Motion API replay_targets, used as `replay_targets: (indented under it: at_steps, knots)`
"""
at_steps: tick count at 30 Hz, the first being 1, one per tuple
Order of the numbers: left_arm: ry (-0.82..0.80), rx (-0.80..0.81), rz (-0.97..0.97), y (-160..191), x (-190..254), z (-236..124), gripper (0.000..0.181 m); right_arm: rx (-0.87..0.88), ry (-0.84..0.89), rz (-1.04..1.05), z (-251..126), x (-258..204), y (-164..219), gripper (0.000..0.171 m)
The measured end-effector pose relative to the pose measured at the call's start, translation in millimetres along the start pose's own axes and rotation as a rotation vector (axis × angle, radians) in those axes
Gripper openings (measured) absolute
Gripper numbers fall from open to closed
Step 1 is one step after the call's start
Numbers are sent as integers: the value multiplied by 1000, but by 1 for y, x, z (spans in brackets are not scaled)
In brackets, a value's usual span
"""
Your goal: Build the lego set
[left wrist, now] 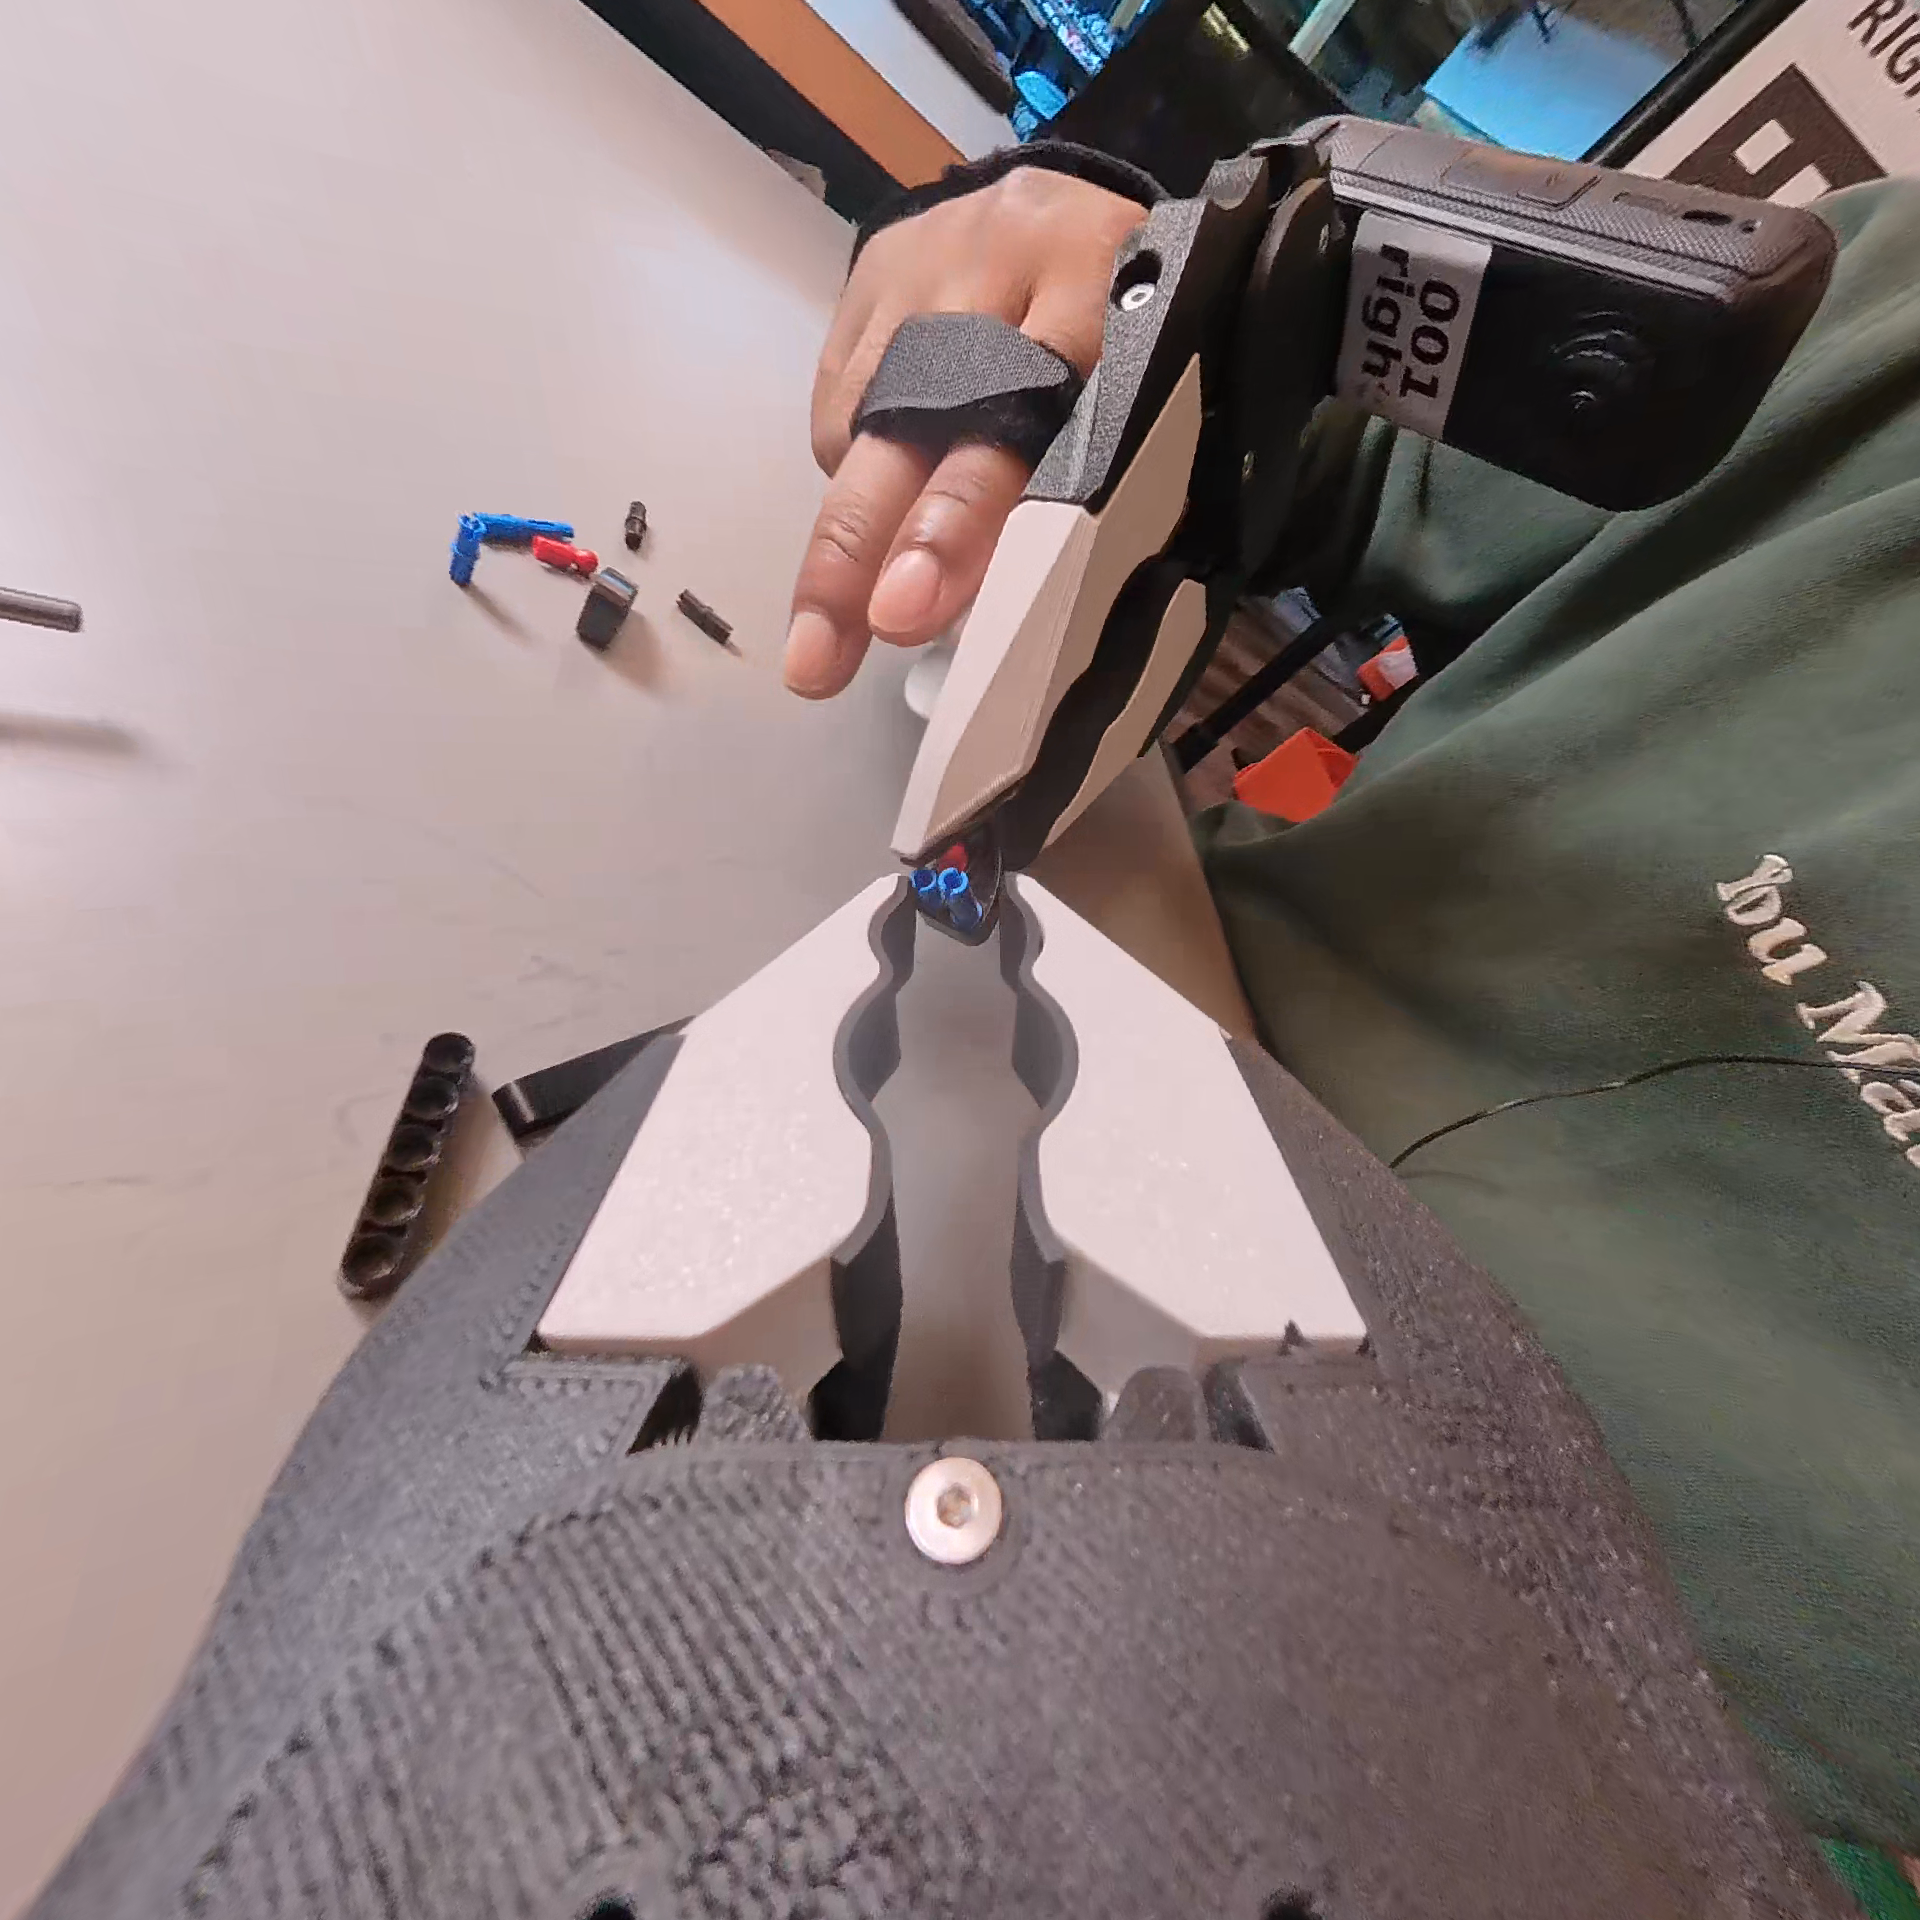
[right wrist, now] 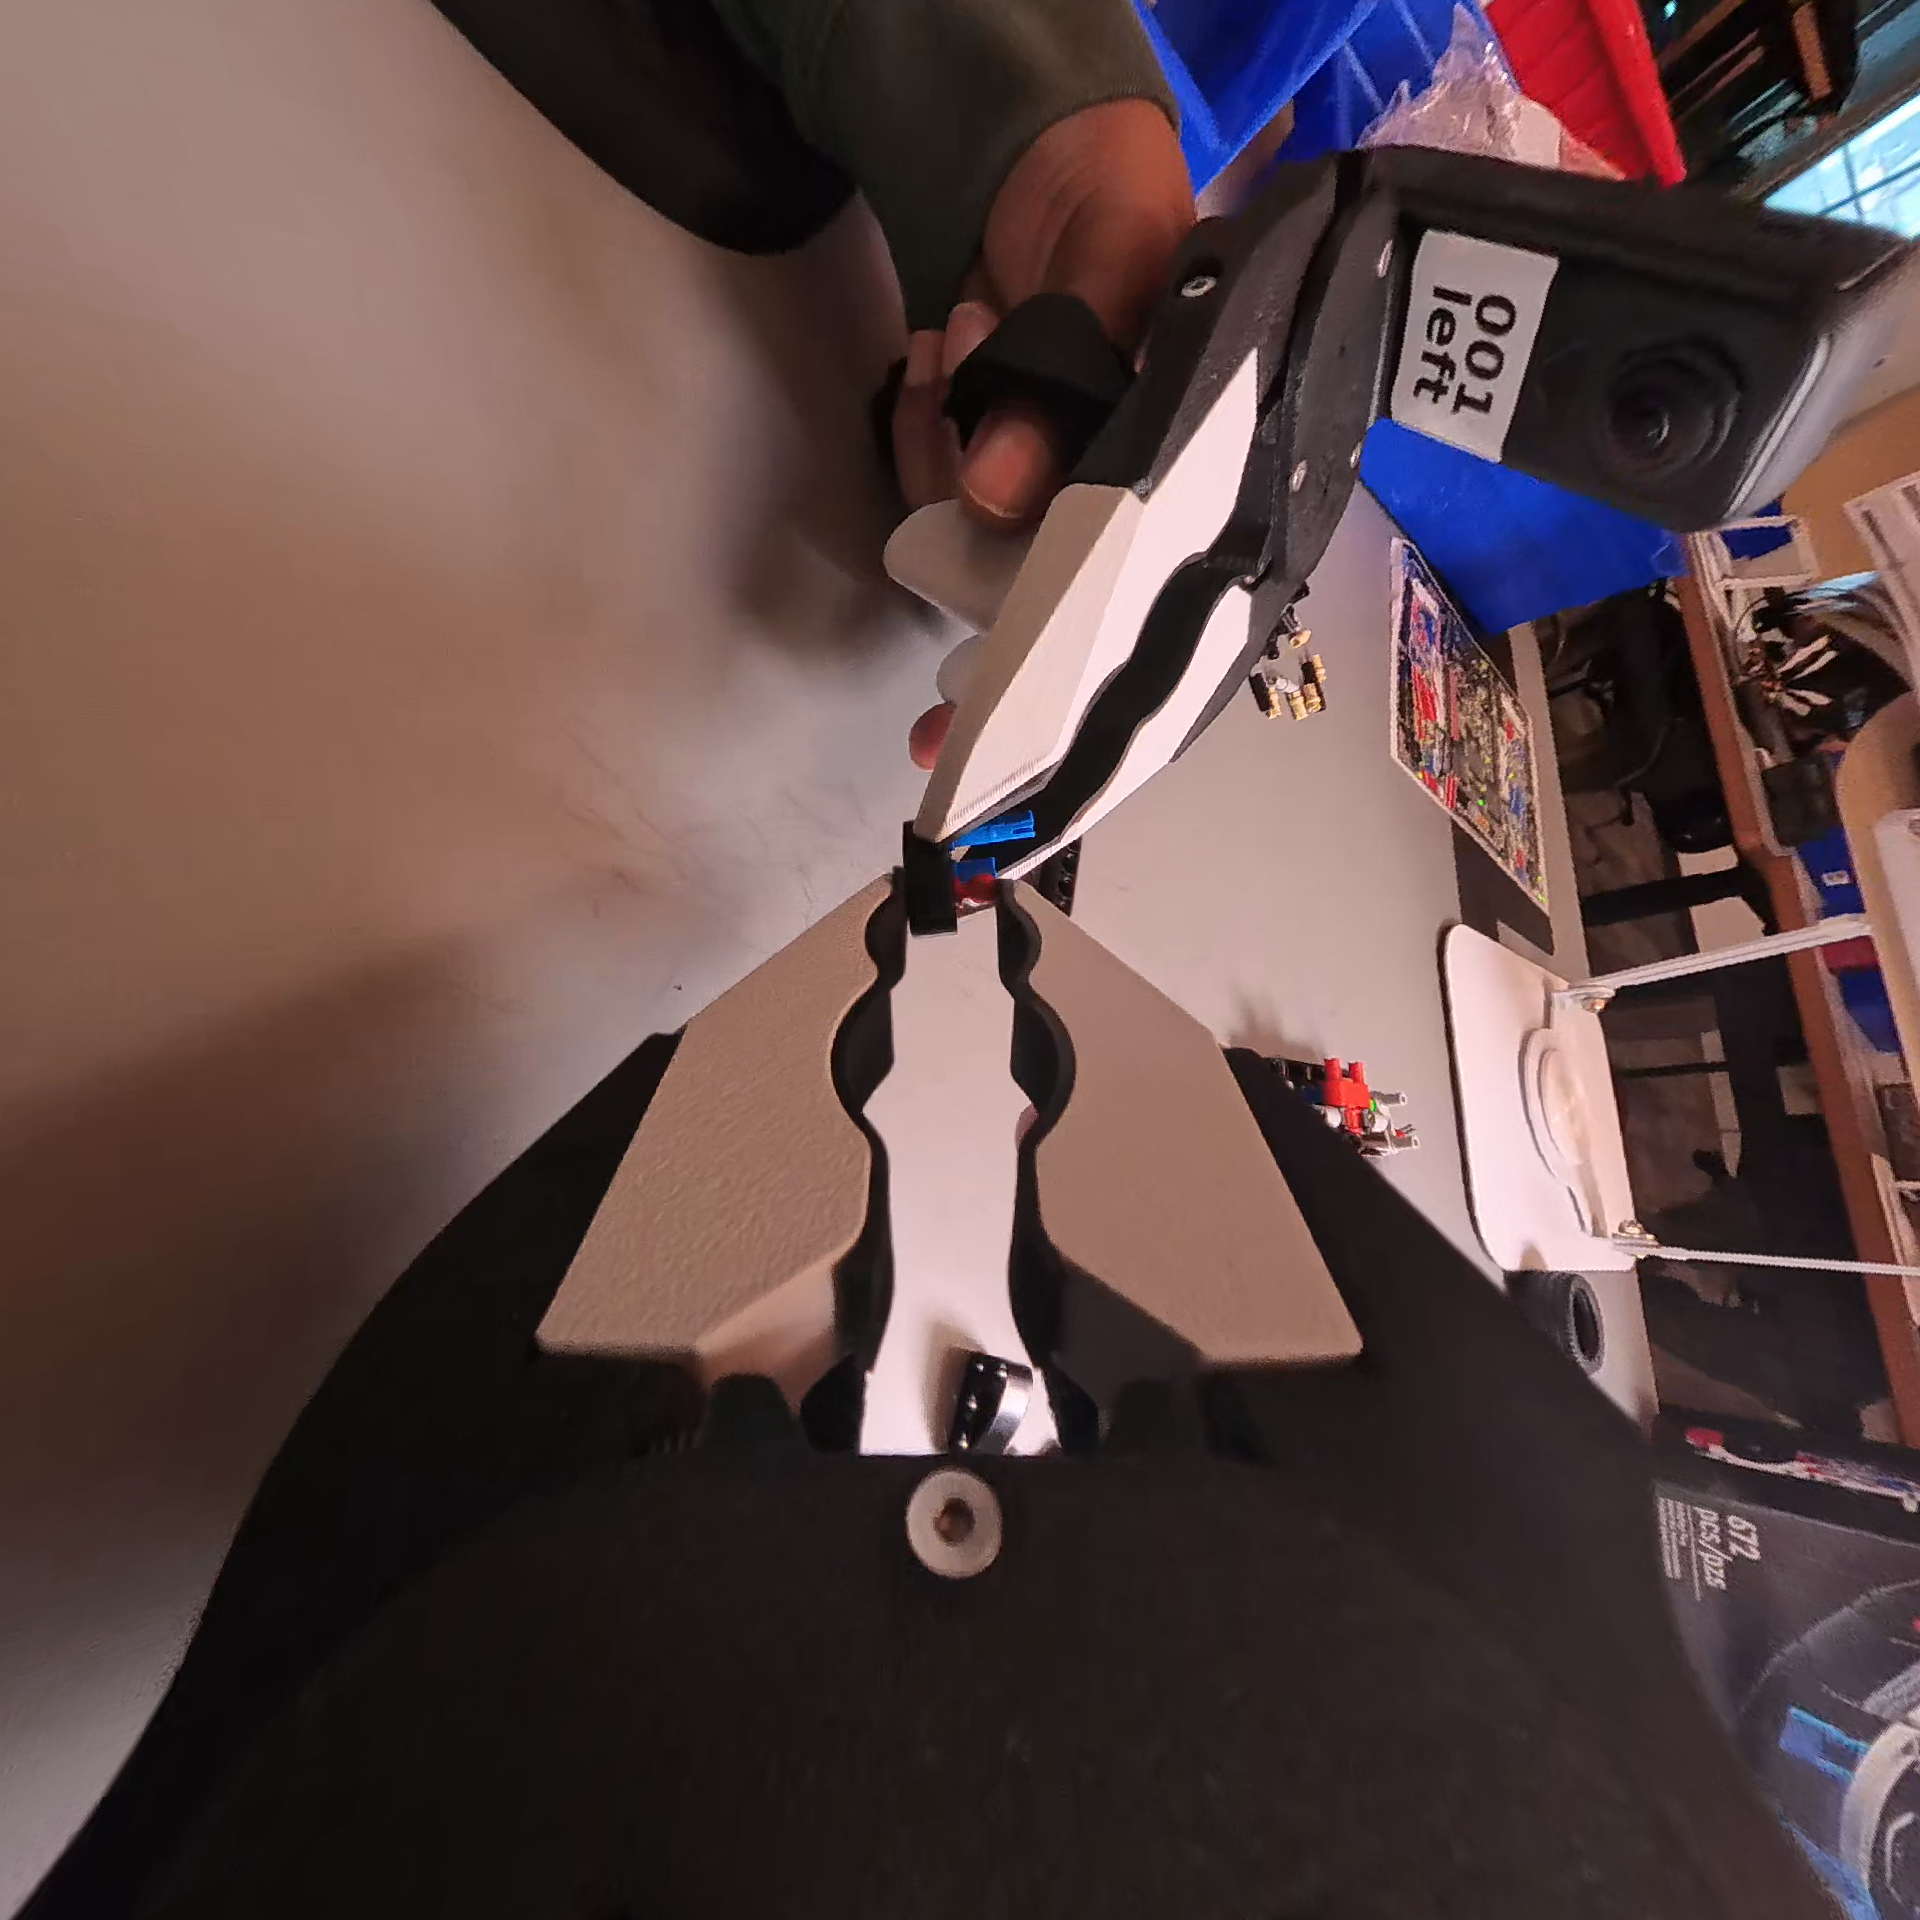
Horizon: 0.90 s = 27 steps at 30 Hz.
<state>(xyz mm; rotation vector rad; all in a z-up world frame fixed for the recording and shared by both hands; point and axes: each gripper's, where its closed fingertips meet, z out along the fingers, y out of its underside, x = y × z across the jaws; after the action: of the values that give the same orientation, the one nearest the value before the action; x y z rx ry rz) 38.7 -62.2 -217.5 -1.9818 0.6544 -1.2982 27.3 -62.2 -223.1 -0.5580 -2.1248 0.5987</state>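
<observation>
My left gripper [left wrist: 956, 914]: coarse black printed body, smooth pale grey fingers with wavy black inner pads, tips drawn in narrow around a small black, blue and red lego piece [left wrist: 951, 902]. My right gripper [right wrist: 951, 899]: same build, tips likewise close together on that lego piece [right wrist: 935, 883] from the opposite side. The two grippers meet tip to tip above the table, each gripper's long axis running toward the other. Lego piece: a little black block with blue pin ends and a red part; a blue pin pokes out sideways between my left gripper's fingers in the right wrist view. How far either gripper truly bears on it I cannot tell. Table [left wrist: 312, 935]: smooth, pale, matte, faintly scuffed. On it, well apart from the grippers: a black beam with a row of round holes [left wrist: 410, 1164], a loose group of blue, red and black small parts [left wrist: 582, 571]. Right wrist view adds a red and grey cluster of parts [right wrist: 1351, 1101], a printed booklet [right wrist: 1465, 717], a white tray [right wrist: 1527, 1101], blue bins [right wrist: 1496, 520] behind. Green sleeve [left wrist: 1610, 935], soft knit.
</observation>
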Motion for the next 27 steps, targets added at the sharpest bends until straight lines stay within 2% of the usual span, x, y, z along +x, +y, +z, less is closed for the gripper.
replay_targets:
  at_steps: [13,15,17,19,23,27]
  knots:
    - [44,6,-38,0,5,0,14,14,0,21,-2,-1,-4,12]
    - [33,30,-24,-4,5,-2,14,35,20,72,-4,4,-4,13]
    - [-17,45,17,-7,1,-5,14,54,18,180,-7,9,0,35]
    - [-93,45,74,-8,-5,-8,14,105,32,340,-13,18,6,45]
    - [-175,83,152,-16,-8,-16,14,230,110,540,-26,29,17,47]
    - [-201,118,156,-23,-11,-22,14,281,132,582,-34,34,17,45]
